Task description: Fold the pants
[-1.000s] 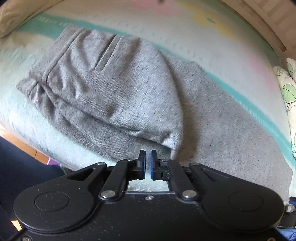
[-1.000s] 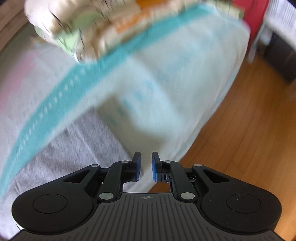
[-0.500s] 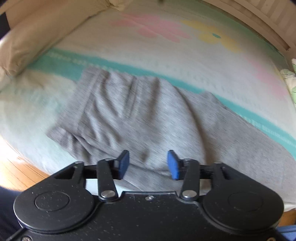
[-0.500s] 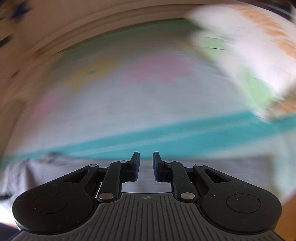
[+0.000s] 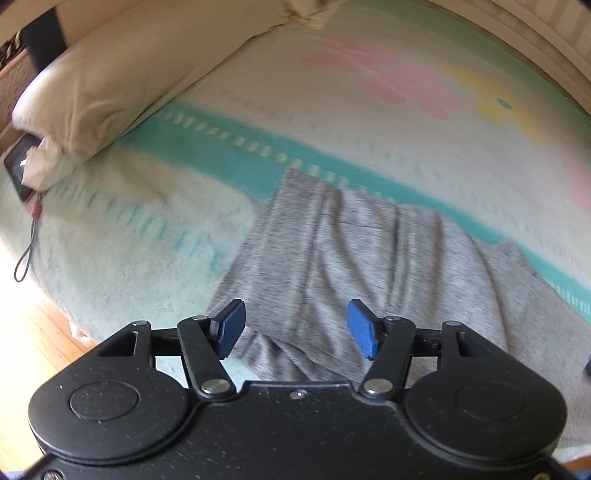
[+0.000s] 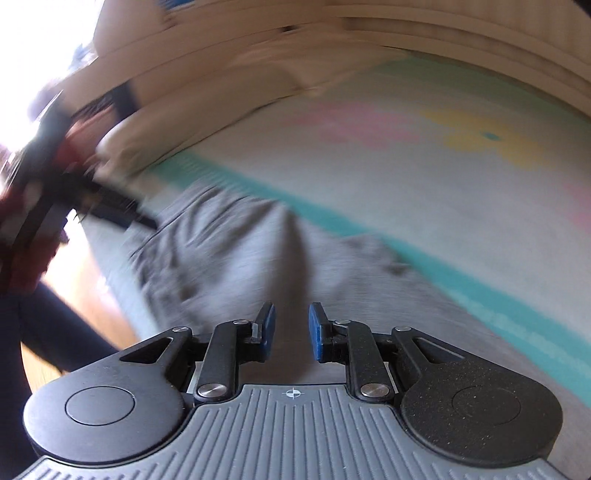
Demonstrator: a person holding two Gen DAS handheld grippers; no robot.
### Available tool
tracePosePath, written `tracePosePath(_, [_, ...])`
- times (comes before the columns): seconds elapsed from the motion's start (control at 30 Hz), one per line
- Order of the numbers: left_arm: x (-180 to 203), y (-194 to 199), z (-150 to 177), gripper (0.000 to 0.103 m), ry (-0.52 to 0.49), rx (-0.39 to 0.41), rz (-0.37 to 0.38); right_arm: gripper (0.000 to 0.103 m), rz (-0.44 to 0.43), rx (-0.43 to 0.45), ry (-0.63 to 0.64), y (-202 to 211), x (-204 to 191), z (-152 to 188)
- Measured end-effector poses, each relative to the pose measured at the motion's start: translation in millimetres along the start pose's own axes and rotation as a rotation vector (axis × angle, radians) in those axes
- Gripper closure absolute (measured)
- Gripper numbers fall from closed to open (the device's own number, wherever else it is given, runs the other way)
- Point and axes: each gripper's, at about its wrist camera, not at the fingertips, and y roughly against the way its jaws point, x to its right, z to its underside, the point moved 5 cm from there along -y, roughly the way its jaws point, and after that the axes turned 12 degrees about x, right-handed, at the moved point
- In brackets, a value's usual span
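Grey pants [image 5: 369, 258] lie on the bed, waistband end toward the far left, partly folded with wrinkles. My left gripper [image 5: 295, 328] is open wide and empty, above the pants' near edge. The right wrist view is blurred; it shows the same pants [image 6: 240, 258] ahead. My right gripper [image 6: 291, 328] has its jaws a small gap apart with nothing between them, above the grey cloth. The left gripper [image 6: 122, 218] shows as a dark blur at the pants' left end.
The bed has a pale blanket [image 5: 369, 110] with a teal stripe and flower print. A cream pillow [image 5: 110, 74] lies at the far left, a phone with a strap [image 5: 18, 170] beside it. Wooden floor [image 5: 29, 332] is at the left, a wooden frame [image 6: 406, 33] behind.
My left gripper has opened from shut to wide and pulled back left over the waistband end. My right gripper has swung round from the bed's right edge toward the pants.
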Motion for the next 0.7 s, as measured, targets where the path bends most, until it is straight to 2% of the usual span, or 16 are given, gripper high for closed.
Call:
tracePosePath(0.13, [-12.8,-12.6,7.7,0.039,0.054,0.0,-0.025,0.081,-0.028,-0.011,0.145,-10.8,-29.4,17.0])
tracePosePath(0.23, [-14.4,-20.7,14.5,0.039,0.108,-0.027,0.015,0.08,-0.031,-0.003,0.251,-11.3,-43.5,25.7])
tracePosePath(0.33, [-5.5,-27.0,18.0,0.039,0.097,-0.047,0.033,0.076,-0.038,-0.001,0.297,-14.1,-51.6,34.6])
tracePosePath(0.43, [7.1,-29.3,15.9,0.037,0.067,-0.027,0.027,0.073,-0.019,-0.013,0.34,-18.9,-56.0,44.1])
tracePosePath(0.47, [11.1,-28.8,14.7,0.041,0.054,-0.025,0.017,0.073,-0.01,-0.014,0.353,-20.1,-56.0,46.3])
tracePosePath(0.53, [14.4,-30.1,13.6,0.061,0.043,-0.007,-0.013,0.073,0.009,-0.02,0.368,-27.3,-56.7,50.8])
tracePosePath(0.57, [14.6,-28.1,12.6,0.078,0.043,0.003,-0.02,0.073,0.011,-0.02,0.372,-28.5,-56.9,51.9])
tracePosePath(0.67, [10.8,-22.6,7.5,0.093,0.097,0.028,0.01,0.073,0.043,-0.013,0.406,-35.5,-58.0,53.8])
tracePosePath(0.7, [8.7,-20.9,5.8,0.094,0.11,0.036,0.015,0.073,0.051,-0.006,0.419,-37.2,-58.4,53.7])
